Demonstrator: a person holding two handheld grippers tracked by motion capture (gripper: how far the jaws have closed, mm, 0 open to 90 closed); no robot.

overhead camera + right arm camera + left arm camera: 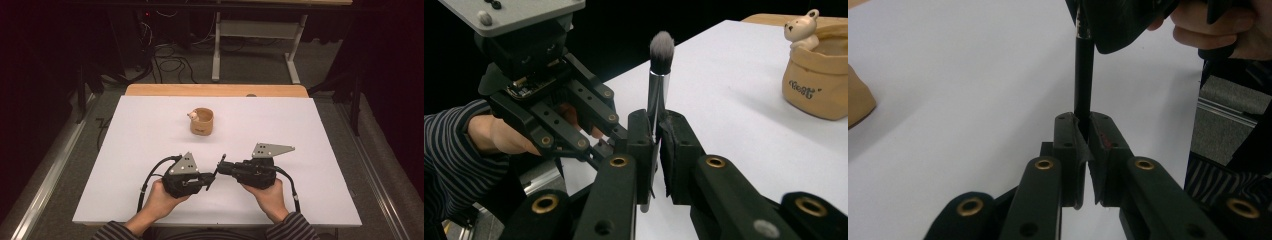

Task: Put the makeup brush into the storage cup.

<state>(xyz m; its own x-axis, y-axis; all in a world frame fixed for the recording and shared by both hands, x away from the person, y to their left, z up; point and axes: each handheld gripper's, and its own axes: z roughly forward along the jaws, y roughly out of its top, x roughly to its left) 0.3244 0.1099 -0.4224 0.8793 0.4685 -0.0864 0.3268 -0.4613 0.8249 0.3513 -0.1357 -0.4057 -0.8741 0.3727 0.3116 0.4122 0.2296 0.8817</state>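
**A:** While both tools meet low over the white surface (150, 135), where is the brush (658, 85)?

**B:** You hold it between them. Your right tool (657, 150) is clamped on the silver ferrule, bristles standing up past the jaws. Your left tool (1087, 150) is clamped on the black handle (1083, 75) farther down. In the high view the brush (218, 167) is a thin dark line bridging the left tool (209, 179) and right tool (222, 167), well apart from the cup (202, 121).

**A:** How will it handle?

**B:** Judge it light and stiff along the shaft, soft only at the tuft. The handle looks smooth and round, so it may roll or slide in the pads; the metal ferrule looks equally slick.

**A:** Where should you take hold?

**B:** On the handle or ferrule, never on the bristles, which would splay and give no purchase. Grip across the shaft, square to the pads. With two grips on one stiff rod, any twist of one hand against the other loads the joint at the ferrule, so release one tool before you swing the brush.

**A:** And the cup?

**B:** It is tan, with a small bear (800, 27) at its rim; it looks light enough to tip if nudged.
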